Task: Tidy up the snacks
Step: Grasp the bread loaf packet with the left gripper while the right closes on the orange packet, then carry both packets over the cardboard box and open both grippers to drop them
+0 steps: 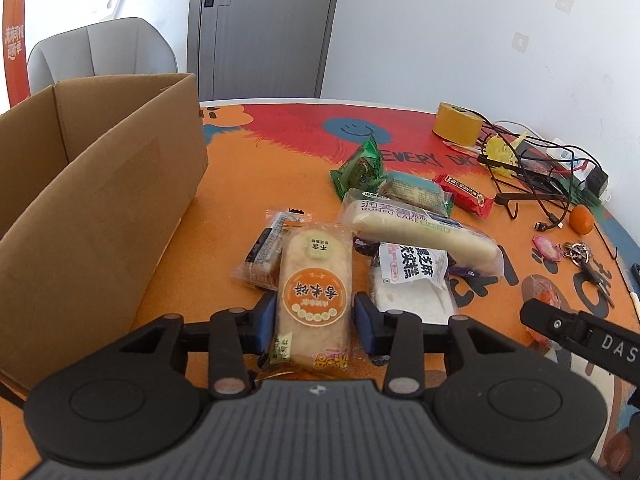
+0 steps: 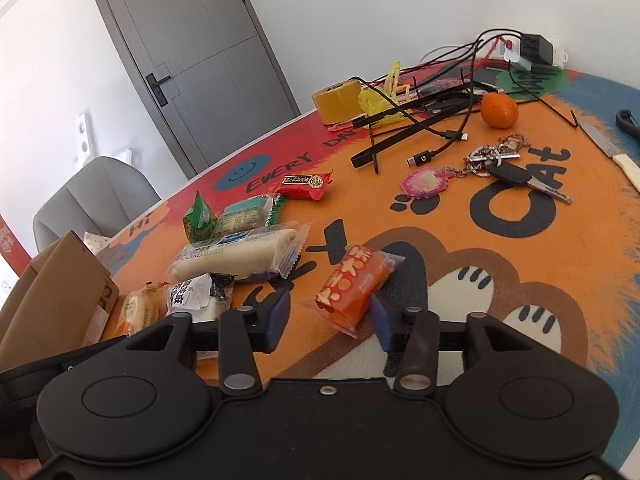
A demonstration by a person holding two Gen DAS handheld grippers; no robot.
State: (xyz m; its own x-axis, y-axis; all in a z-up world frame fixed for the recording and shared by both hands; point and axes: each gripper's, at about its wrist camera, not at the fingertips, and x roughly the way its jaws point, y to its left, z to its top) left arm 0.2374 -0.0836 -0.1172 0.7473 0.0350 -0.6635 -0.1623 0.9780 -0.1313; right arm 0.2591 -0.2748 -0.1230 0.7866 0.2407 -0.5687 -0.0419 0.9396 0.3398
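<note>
On the orange cartoon mat lies a beige rice-cracker pack (image 1: 316,280) with a round orange label. My left gripper (image 1: 316,312) is shut on its near end, a blue pad against each long side. An open cardboard box (image 1: 100,200) stands just left of it. To the right, an orange-red snack pack (image 2: 352,288) lies between the jaws of my right gripper (image 2: 330,312). The right pad is at the pack's edge and the left pad stands clear, so the gripper is open. Behind lie a long white cake (image 1: 420,228), a white sesame pack (image 1: 412,276), a green pack (image 1: 360,168) and a red one (image 1: 464,196).
A tape roll (image 1: 456,124), tangled cables (image 1: 532,168) and a power strip (image 2: 532,50) crowd the far right. A tangerine (image 2: 498,110), keys (image 2: 508,168) and a knife (image 2: 612,152) lie to the right. A grey chair (image 1: 100,52) stands behind the box.
</note>
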